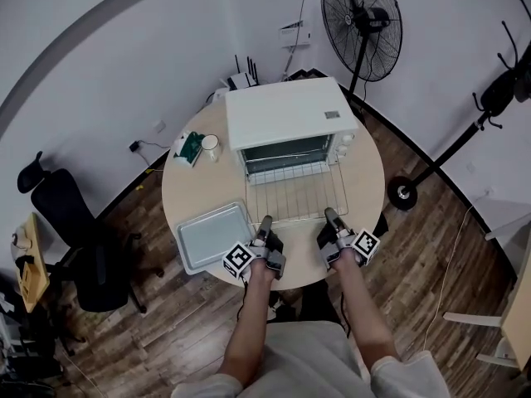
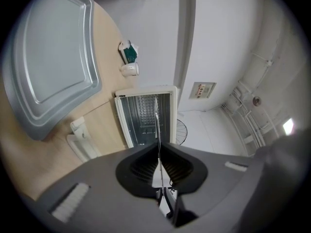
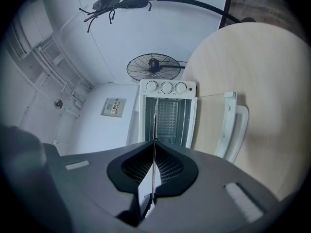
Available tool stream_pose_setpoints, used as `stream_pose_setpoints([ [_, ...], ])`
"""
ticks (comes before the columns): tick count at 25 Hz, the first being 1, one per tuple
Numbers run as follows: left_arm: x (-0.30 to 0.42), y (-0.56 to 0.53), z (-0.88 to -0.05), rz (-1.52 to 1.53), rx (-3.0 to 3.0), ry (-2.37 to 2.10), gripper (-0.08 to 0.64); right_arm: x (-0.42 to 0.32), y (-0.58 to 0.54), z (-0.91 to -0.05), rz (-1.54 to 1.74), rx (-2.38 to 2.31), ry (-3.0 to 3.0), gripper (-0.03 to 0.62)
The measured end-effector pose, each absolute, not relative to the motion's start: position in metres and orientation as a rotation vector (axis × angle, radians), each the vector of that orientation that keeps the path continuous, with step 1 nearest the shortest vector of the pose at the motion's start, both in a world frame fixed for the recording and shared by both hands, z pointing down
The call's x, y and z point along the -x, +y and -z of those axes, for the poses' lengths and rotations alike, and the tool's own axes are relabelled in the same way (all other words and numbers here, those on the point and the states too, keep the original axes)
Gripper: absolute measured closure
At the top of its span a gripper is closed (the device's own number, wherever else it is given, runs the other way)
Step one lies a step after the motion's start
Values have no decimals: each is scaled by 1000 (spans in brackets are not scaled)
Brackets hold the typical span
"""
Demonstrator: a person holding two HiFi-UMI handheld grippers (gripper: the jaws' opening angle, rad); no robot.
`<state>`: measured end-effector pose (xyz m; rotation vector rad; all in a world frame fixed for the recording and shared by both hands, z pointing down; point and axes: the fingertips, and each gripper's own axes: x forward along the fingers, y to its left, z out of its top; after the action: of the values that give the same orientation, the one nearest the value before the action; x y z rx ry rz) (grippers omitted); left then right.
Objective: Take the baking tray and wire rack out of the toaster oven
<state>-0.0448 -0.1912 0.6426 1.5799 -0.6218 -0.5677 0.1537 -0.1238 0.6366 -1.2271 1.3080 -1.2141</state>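
A round pale-wood table (image 1: 369,185) filled the frame's centre. On it stood a white toaster oven (image 1: 286,110) at upper middle, a white mug (image 1: 211,147) and green packet (image 1: 189,148) at its left, and a grey baking tray (image 1: 213,236) at lower left.

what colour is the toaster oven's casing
Plain white. The toaster oven shows best in the head view, from above.

The wire rack (image 1: 294,191), a thin silver grid, sits level and most of the way out of the white toaster oven (image 1: 286,114). The oven stands toward the tabletop's far edge with its door open. The rack's near edge is pinched by the left hand-held gripper (image 1: 265,220) and the right hand-held gripper (image 1: 330,213). The grey baking tray (image 1: 213,236) lies flat by the near left edge.
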Motion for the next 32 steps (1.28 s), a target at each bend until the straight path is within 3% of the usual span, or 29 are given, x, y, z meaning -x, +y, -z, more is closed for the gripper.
stream_pose_setpoints([
  [8, 98, -168, -656, 585, -1561, -679, 488, -103, -107, -652, 1272, 1171, 1292, 583],
  [25, 309, -137, -697, 752, -1443, -986, 487, 99, -140, -689, 1621, 986, 1475, 583],
  [32, 358, -108, -717, 780, -1355, -1074, 488, 148, -121, -716, 1730, 963, 1467, 583],
])
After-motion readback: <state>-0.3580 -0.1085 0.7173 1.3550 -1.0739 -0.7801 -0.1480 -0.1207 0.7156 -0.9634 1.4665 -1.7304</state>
